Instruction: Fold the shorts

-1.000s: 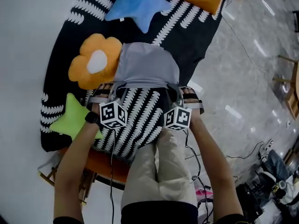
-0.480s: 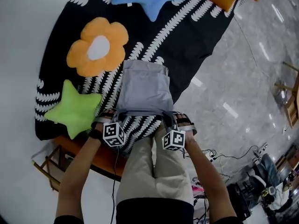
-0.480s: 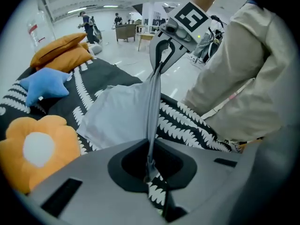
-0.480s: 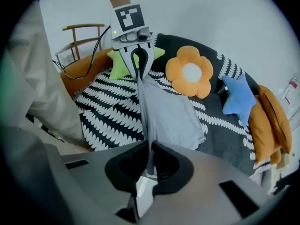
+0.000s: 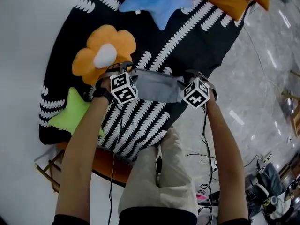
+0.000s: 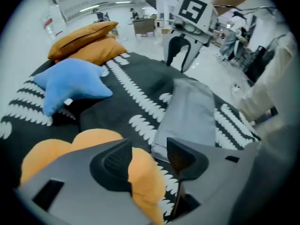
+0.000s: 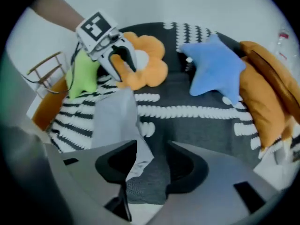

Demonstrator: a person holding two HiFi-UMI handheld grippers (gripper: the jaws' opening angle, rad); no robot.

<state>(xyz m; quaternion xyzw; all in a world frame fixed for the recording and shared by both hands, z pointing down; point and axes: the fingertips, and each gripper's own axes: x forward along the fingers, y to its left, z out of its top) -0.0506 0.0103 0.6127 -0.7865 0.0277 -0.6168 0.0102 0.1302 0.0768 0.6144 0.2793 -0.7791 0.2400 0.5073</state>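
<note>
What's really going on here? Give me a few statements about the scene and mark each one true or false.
1. The grey shorts lie on a black-and-white blanket. True.
2. Both tools are clamped on the shorts. False: the left tool and right tool are open, their jaws having just been opening. Nothing sits between the left one's, and a shorts corner lies loose between the right one's.
3. The flower cushion is blue. False: the flower cushion is orange; a blue star cushion lies beyond it.
4. A green star cushion lies on the left tool's side. True.
</note>
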